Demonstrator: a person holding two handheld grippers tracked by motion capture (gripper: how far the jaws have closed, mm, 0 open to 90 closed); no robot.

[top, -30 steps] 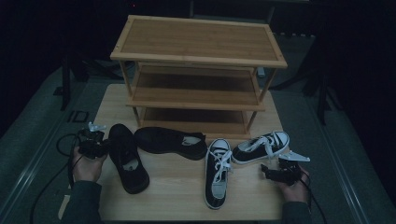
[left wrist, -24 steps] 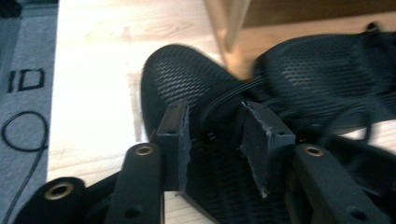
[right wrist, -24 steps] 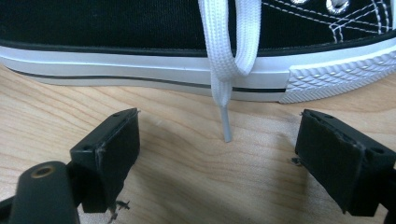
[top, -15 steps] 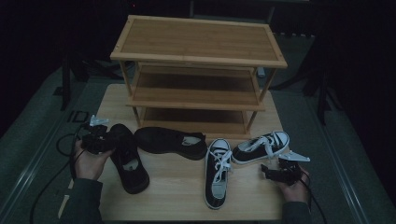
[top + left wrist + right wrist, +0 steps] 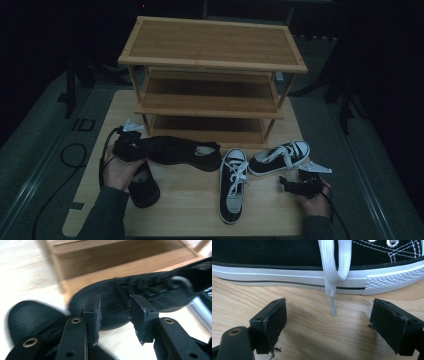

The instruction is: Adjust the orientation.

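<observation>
Black mesh shoe (image 5: 140, 290), lying before the wooden rack (image 5: 212, 75) beside its mate (image 5: 142, 185), looks light and soft, best pinched at the firmer heel collar; left gripper (image 5: 115, 312), its jaws just opening, hovers empty, right gripper (image 5: 329, 322) gapes empty.

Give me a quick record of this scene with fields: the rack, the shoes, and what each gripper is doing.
rack: three-shelf wooden shoe rack at the table's far side, visible shelves bare
black shoes: one black shoe lying across in front of the rack, another black shoe nearer the person
sneakers: two black-and-white sneakers on the right half
left gripper: jaws just opened, at the black shoe's toe, nothing between them
right gripper: open, low over the table beside a sneaker, white lace tip between the jaws, untouched
</observation>
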